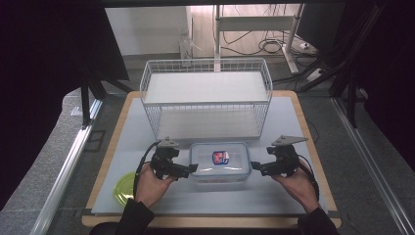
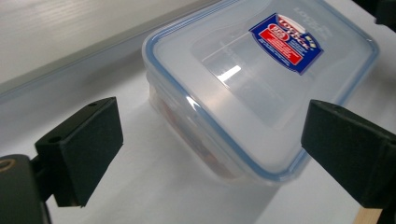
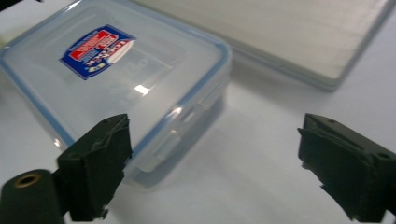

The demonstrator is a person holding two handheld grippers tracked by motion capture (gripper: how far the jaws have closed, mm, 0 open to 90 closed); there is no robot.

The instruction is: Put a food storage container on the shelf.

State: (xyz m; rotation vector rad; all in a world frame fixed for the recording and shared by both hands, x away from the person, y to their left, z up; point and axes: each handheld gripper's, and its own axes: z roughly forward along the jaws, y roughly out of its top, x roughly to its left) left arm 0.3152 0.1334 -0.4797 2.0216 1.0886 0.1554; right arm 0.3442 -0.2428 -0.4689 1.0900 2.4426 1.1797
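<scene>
Clear lidded container (image 1: 220, 162) flat on bench (image 1: 293, 122), near side, just before wire basket (image 1: 205, 95). Left gripper (image 1: 193, 169) and right gripper (image 1: 254, 167) flanking it, jaws wide apart, holding nothing.

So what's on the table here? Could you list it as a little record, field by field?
main item: clear plastic box with blue-rimmed lid, label on top
box position: flat on the table, in front of the wire basket
left gripper: open, at the box's left end, holding nothing
right gripper: open, at the box's right end, holding nothing
also there: green lid near the table's front left
</scene>
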